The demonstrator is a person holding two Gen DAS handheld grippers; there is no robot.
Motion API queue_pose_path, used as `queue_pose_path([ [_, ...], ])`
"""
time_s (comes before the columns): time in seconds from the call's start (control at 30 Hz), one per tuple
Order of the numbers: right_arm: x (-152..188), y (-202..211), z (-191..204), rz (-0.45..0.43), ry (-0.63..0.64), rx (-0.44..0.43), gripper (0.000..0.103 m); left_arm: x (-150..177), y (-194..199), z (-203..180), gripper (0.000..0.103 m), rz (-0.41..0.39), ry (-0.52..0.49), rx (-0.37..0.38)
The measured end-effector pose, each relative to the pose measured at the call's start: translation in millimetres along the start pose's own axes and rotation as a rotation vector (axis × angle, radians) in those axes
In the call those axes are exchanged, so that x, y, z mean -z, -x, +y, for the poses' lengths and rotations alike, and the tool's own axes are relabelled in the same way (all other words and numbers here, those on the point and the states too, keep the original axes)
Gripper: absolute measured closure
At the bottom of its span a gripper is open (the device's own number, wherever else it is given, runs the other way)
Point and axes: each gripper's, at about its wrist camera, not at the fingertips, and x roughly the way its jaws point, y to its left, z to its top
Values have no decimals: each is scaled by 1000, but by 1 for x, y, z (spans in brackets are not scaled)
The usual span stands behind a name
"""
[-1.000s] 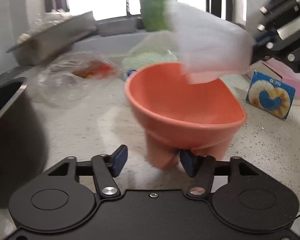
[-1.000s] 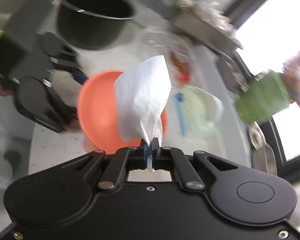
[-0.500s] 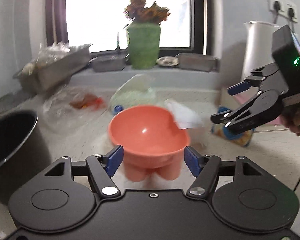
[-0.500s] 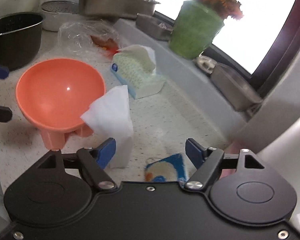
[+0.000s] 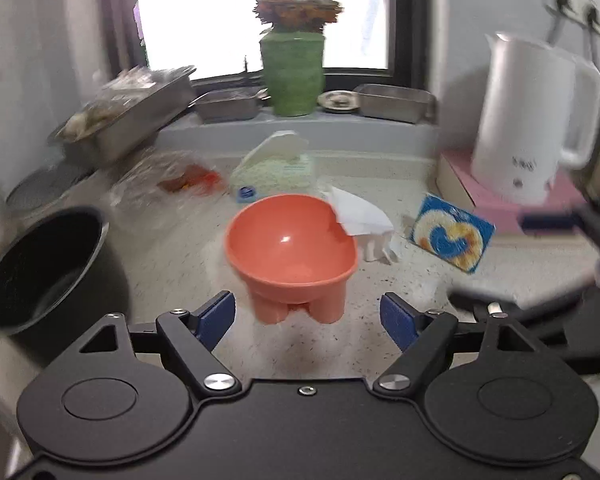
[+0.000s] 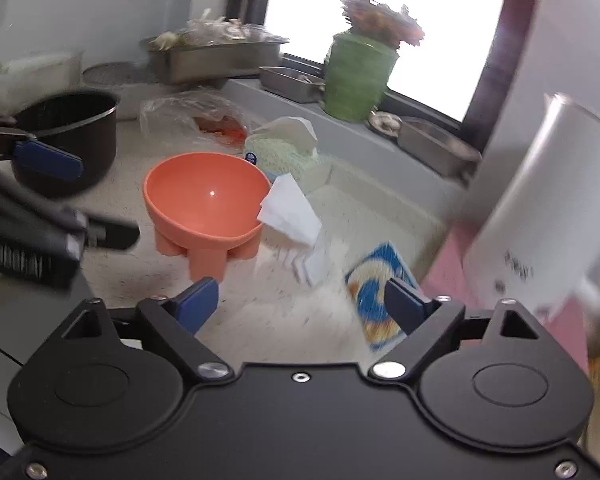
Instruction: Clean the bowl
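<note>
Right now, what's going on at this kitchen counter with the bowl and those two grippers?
A person is cleaning an orange bowl with two handheld grippers. The bowl stands upright on the speckled counter, and a crumpled white tissue leans against its rim, held by neither gripper. The left gripper and right gripper are both opening, with nothing between their fingers. A tissue pack, a black pot and a white kettle stand nearby.

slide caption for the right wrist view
Right gripper opening, empty, above the counter; white tissue leans against the orange bowl.
</note>
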Motion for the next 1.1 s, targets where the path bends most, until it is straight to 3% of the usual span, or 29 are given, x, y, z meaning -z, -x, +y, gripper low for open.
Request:
queue_pose_path([
  [0.13,-2,25,-12,66,-244,-42,3,-3,19,10,2,41,71,-72],
  [0.27,3,37,-2,123,-257,35,3,3,22,8,2,115,51,-119],
  [0.33,1,46,-2,146,-286,27,3,6,24,6,2,139,44,-118],
  [0.43,-4,53,-1,147,-274,3,3,8,27,4,2,160,47,-107],
  [0.6,-13,59,2,157,-201,71,2,10,29,1,2,165,33,-128],
  [1.1,-10,62,14,166,-166,63,2,12,34,0,2,175,46,-96],
])
